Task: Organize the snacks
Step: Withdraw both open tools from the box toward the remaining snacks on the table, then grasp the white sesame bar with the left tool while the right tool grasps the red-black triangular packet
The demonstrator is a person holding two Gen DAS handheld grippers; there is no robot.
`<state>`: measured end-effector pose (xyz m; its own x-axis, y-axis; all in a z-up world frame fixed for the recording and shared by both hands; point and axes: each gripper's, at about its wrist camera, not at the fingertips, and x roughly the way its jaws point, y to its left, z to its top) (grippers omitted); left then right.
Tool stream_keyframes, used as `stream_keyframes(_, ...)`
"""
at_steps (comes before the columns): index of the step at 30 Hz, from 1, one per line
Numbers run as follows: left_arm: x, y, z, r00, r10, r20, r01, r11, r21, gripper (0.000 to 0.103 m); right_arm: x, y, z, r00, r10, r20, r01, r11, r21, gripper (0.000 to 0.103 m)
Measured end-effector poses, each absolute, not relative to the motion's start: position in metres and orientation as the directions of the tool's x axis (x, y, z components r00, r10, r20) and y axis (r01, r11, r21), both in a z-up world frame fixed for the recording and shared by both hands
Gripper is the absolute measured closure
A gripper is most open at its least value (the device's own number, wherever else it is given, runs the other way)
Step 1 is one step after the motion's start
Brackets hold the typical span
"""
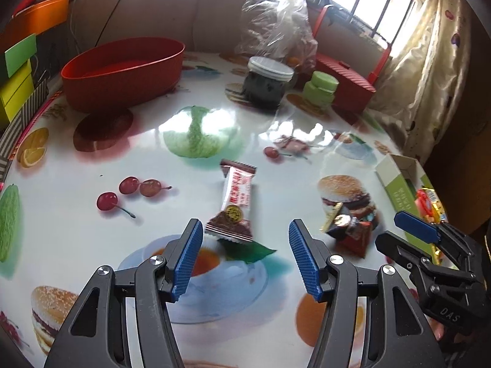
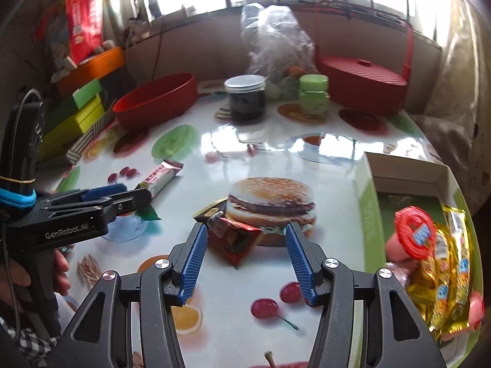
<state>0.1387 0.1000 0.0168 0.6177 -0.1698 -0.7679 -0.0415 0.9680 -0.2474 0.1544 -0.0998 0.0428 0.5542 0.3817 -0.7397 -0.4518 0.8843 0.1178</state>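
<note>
Right edge of the left wrist view cuts off the green cardboard box (image 1: 396, 181); only one corner and a sliver of its contents show. In the right wrist view the box's (image 2: 371, 202) far rim and left wall are clear, but the near end runs out of frame. Print on every wrapper is too blurred to read.

White-and-brown snack bar (image 1: 236, 199) lies flat on the fruit-printed tabletop (image 1: 138, 153), long axis pointing away from the camera, brown end nearest. The left gripper (image 1: 245, 239) hangs over that end — jaws apart, nothing between the blue pads, no contact visible.

Dark red-and-black snack packet (image 2: 236, 239) lies crumpled on the printed burger, well left of the box. The right gripper (image 2: 244, 242) sits over it with jaws apart; the left pad looks just beside the packet's edge — touching or not, cannot tell.

Inside the box: gold-wrapped snacks (image 2: 442, 279) and a red-lidded cup (image 2: 414, 233), partly cropped.

At the table's far side stand a red oval tub (image 1: 122, 70), a dark jar (image 1: 267, 82), a green jar (image 1: 320, 87).
</note>
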Motion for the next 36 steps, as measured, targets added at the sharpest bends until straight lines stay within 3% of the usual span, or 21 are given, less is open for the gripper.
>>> stream_keyframes(26, 0.175, 0.097, 0.007, 0.604, -0.142, -0.784, -0.009, 0.983, -0.186, 0.044, 0.179, -0.063, 0.011, 0.486, 0.332, -0.808, -0.531, 0.847, 0.028, 0.05)
stream_keyframes(28, 0.175, 0.098, 0.008, 0.606, -0.146, -0.782, -0.011, 0.981, -0.192, 0.044, 0.18, -0.063, 0.012, 0.488, 0.331, -0.807, -0.527, 0.849, 0.03, 0.053)
stream_keyframes(30, 0.175, 0.098, 0.008, 0.607, -0.141, -0.782, -0.015, 0.982, -0.189, 0.053, 0.18, -0.064, 0.012, 0.491, 0.331, -0.806, -0.522, 0.852, 0.032, 0.058)
stream_keyframes(34, 0.175, 0.099, 0.008, 0.611, -0.134, -0.78, -0.015, 0.983, -0.181, 0.054, 0.181, -0.066, 0.013, 0.495, 0.329, -0.804, -0.512, 0.858, 0.036, 0.067)
stream_keyframes(36, 0.174, 0.099, 0.007, 0.612, -0.136, -0.779, -0.013, 0.983, -0.182, 0.074, 0.181, -0.067, 0.013, 0.498, 0.328, -0.803, -0.506, 0.862, 0.038, 0.07)
